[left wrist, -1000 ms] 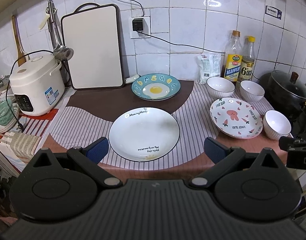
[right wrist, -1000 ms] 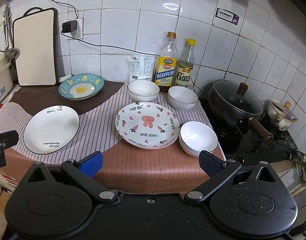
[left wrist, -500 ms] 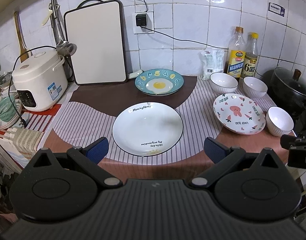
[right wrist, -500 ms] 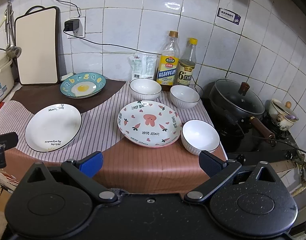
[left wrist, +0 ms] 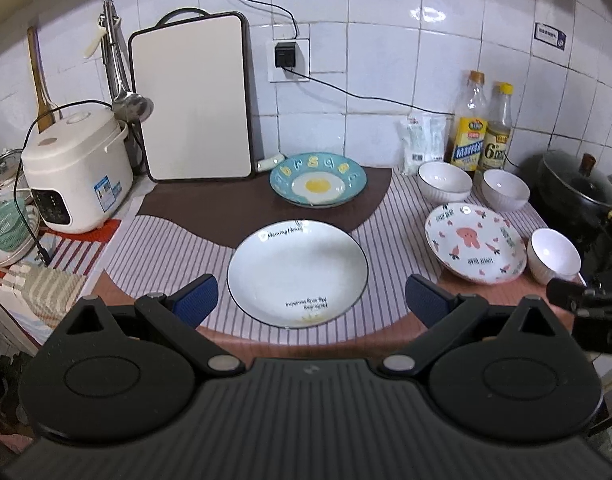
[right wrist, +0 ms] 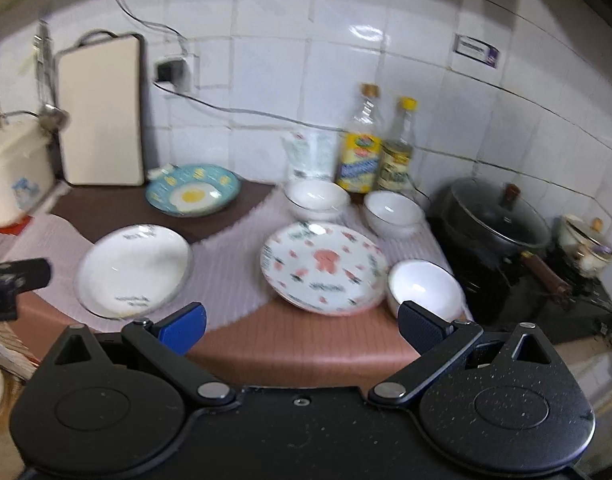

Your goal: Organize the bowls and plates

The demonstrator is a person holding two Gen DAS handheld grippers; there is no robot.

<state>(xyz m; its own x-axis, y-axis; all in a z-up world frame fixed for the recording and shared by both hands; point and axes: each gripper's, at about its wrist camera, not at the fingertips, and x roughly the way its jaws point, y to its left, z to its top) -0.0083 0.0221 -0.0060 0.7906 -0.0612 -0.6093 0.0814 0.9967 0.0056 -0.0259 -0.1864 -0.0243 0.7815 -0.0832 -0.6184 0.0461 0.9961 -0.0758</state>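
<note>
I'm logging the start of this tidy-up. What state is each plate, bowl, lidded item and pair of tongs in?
white plate: empty, flat, unstacked
egg plate: flat, unstacked
bear plate: flat, unstacked
three white bowls: upright, empty, separate
black pot: lid on
rice cooker: lid closed
left tongs: open, empty
right tongs: open, empty

wall: white tiles | socket | counter: striped cloth
</note>
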